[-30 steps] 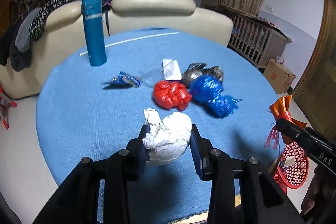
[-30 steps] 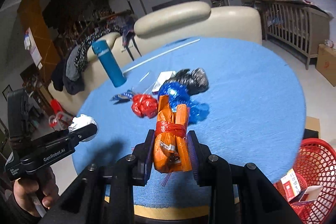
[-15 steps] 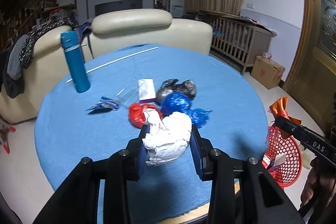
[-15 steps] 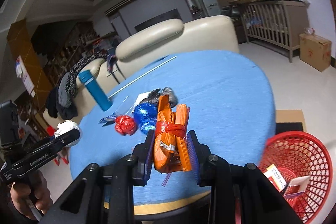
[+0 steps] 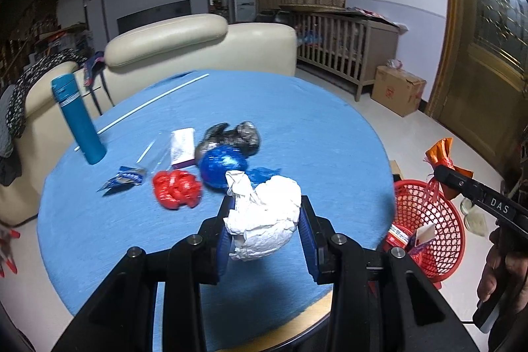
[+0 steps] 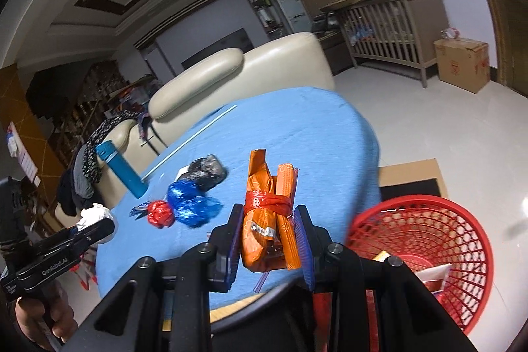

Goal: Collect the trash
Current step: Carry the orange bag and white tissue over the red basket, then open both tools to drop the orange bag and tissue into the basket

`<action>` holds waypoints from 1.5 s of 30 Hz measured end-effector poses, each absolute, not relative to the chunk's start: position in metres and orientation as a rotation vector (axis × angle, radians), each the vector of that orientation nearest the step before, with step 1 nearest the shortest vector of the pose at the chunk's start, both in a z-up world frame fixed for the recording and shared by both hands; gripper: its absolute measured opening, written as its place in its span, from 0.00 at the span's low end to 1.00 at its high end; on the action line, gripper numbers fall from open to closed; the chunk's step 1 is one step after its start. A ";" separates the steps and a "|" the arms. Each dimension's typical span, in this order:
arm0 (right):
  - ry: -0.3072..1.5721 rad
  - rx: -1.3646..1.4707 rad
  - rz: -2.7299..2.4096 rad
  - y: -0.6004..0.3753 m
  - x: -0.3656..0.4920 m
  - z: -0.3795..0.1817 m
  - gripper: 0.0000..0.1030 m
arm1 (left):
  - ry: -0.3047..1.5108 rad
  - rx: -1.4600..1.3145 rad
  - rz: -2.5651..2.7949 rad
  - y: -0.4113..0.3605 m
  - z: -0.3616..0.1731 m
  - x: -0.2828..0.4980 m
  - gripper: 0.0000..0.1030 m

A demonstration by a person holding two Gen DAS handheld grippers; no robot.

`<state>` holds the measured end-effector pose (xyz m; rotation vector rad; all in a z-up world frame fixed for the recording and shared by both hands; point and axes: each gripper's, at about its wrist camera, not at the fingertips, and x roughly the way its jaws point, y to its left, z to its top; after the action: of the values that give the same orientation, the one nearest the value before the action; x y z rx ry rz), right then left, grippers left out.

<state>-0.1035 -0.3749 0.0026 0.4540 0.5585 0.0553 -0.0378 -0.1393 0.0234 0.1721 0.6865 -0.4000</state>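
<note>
My left gripper point(image 5: 264, 220) is shut on a crumpled white paper wad point(image 5: 264, 216), held above the near edge of the round blue table point(image 5: 297, 108). My right gripper point(image 6: 269, 236) is shut on an orange wrapper bundle tied with red point(image 6: 269, 213), held beside and above the red mesh basket point(image 6: 429, 240). The basket also shows in the left wrist view point(image 5: 425, 220), on the floor right of the table, with some packets inside. On the table lie a red bag point(image 5: 176, 188), a blue bag point(image 5: 224, 165), a dark grey bag point(image 5: 231, 137) and a small blue wrapper point(image 5: 123, 180).
A teal bottle point(image 5: 77, 117) stands at the table's left. A white packet point(image 5: 181, 144) and a long white rod point(image 5: 148, 104) lie on the table. A cream sofa point(image 5: 198, 45) stands behind it. A crib point(image 5: 346, 48) and cardboard box point(image 5: 397, 89) stand far right.
Both grippers have pulled back and swung right with their loads. The right gripper now hangs close beside the red basket, which looms larger in both views.
</note>
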 end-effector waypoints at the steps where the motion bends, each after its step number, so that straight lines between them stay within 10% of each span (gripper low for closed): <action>1: 0.559 0.461 0.044 -0.381 -0.106 0.001 0.31 | 0.688 0.179 -0.407 -0.143 0.023 -0.039 0.38; 35: 0.571 0.619 -0.275 -0.509 -0.166 -0.042 0.34 | 0.723 0.325 -0.715 -0.300 0.005 -0.055 0.38; 39: 0.548 0.647 -0.317 -0.521 -0.175 -0.042 0.68 | 0.753 0.352 -0.804 -0.331 -0.003 -0.063 0.39; 45: 0.514 0.694 -0.380 -0.541 -0.192 -0.044 0.68 | 0.809 0.394 -0.881 -0.370 -0.023 -0.071 0.48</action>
<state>-0.1923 -0.5408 -0.0439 0.6940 0.5138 -0.3796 -0.0710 -0.3696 -0.0229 0.3941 0.8094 -0.8807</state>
